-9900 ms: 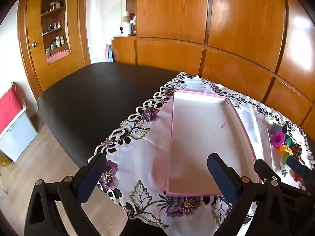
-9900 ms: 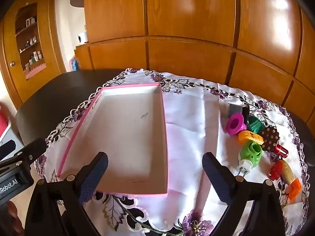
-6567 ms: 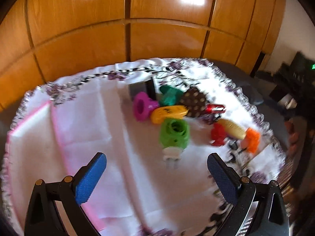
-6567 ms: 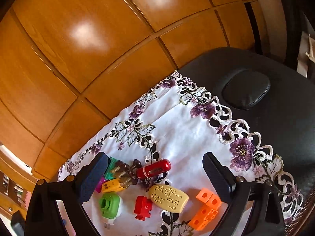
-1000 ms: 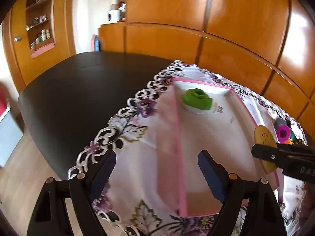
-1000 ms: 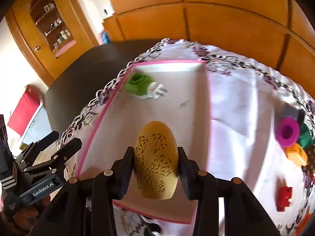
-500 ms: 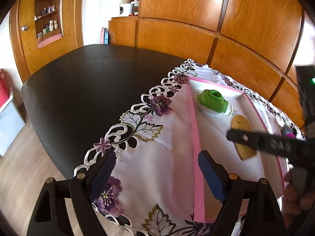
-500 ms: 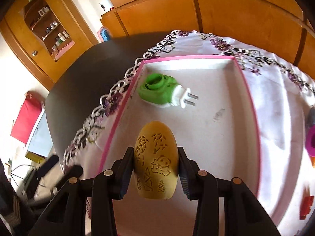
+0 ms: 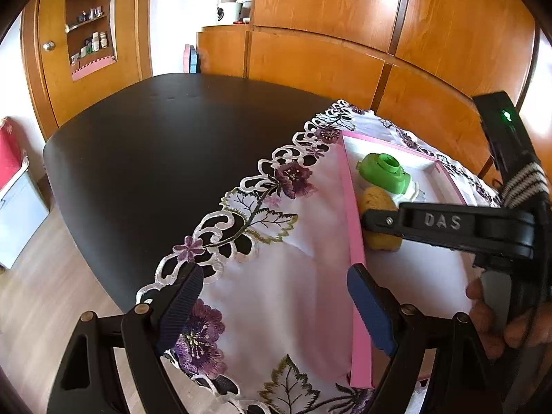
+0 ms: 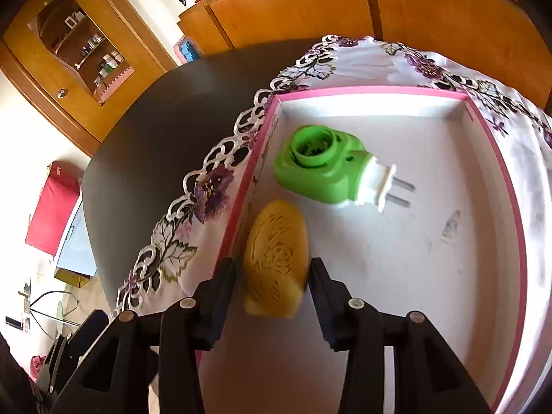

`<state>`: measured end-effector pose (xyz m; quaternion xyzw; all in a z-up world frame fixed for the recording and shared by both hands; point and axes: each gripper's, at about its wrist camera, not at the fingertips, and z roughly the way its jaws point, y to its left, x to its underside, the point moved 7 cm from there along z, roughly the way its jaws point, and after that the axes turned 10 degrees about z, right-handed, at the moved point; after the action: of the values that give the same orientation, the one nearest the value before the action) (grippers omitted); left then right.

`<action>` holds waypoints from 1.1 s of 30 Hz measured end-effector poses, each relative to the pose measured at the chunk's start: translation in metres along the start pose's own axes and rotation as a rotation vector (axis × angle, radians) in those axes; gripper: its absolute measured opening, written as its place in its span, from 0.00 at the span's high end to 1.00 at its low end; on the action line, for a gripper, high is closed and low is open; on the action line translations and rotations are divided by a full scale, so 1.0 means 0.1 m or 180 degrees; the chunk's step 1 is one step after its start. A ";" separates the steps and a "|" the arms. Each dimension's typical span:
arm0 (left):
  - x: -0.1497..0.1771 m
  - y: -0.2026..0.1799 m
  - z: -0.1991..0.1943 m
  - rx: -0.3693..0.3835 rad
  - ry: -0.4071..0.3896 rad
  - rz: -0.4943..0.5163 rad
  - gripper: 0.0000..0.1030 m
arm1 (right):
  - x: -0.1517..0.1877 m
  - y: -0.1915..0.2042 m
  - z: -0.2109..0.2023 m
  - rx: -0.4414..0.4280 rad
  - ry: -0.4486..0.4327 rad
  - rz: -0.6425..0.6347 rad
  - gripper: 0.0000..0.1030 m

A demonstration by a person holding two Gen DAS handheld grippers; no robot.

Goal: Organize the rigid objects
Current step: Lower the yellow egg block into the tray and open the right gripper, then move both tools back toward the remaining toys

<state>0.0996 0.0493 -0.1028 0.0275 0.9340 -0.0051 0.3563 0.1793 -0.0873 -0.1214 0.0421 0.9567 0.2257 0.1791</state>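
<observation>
While the right gripper [image 10: 272, 276] reaches into the pink-rimmed tray [image 10: 496, 158], the yellow oval piece [image 10: 276, 258] lies between its jaws on the tray floor against the left wall, long axis running toward 12 o'clock. A sliver of gap shows at each pad, so the jaws appear slackened, no longer clamping. The green plug-in device [image 10: 324, 165] lies at 1 o'clock, close by. The left gripper [image 9: 276, 307] hangs wide open and empty outside the tray, farther off.
</observation>
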 end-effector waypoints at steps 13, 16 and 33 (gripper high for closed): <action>-0.04 -0.09 -0.15 0.0039 -0.0127 0.0063 0.17 | 0.11 -0.12 -0.45 0.0229 -0.0380 -0.0037 0.55; -0.05 -0.12 -0.18 0.0060 -0.0151 0.0097 0.17 | 0.12 -0.16 -0.61 0.0310 -0.0523 -0.0072 0.55; -0.18 -0.58 -0.41 0.0227 -0.0344 0.0523 0.17 | 0.23 -1.21 -1.70 0.0768 -0.1076 0.0109 0.54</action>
<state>0.0831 -0.0079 -0.0609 0.1163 0.9072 -0.0106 0.4041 0.0965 -0.2627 -0.0411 0.1169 0.9322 0.1023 0.3268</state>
